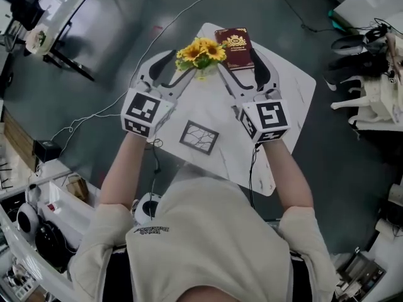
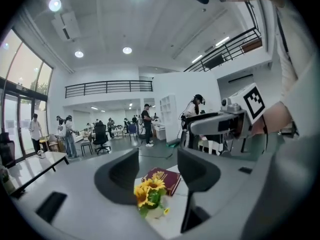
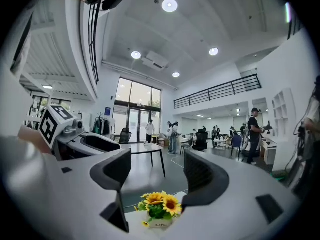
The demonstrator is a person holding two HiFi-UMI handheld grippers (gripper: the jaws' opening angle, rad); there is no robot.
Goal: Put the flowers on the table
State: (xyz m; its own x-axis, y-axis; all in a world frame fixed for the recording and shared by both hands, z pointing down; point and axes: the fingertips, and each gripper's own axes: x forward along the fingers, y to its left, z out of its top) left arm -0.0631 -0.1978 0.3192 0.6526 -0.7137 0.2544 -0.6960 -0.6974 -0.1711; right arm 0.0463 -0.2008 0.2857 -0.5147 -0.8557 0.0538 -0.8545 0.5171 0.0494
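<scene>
A small bunch of yellow sunflowers [image 1: 200,53] in a little white pot stands on the white table [image 1: 291,87], near its far end. My left gripper [image 1: 178,66] is just left of it and my right gripper [image 1: 239,65] just right, both low over the table. In the left gripper view the flowers [image 2: 149,196] show low in the gap of that gripper [image 2: 157,171], beyond the fingertips and untouched. The right gripper view shows the flowers [image 3: 160,205] the same way before the right gripper [image 3: 157,176]. Both grippers are open and hold nothing.
A dark red book [image 1: 235,46] lies on the table right behind the flowers, under the right gripper's outer finger. A square dark-framed tile [image 1: 199,137] lies nearer me. Cables run over the grey floor; desks, chairs and several people stand around the hall.
</scene>
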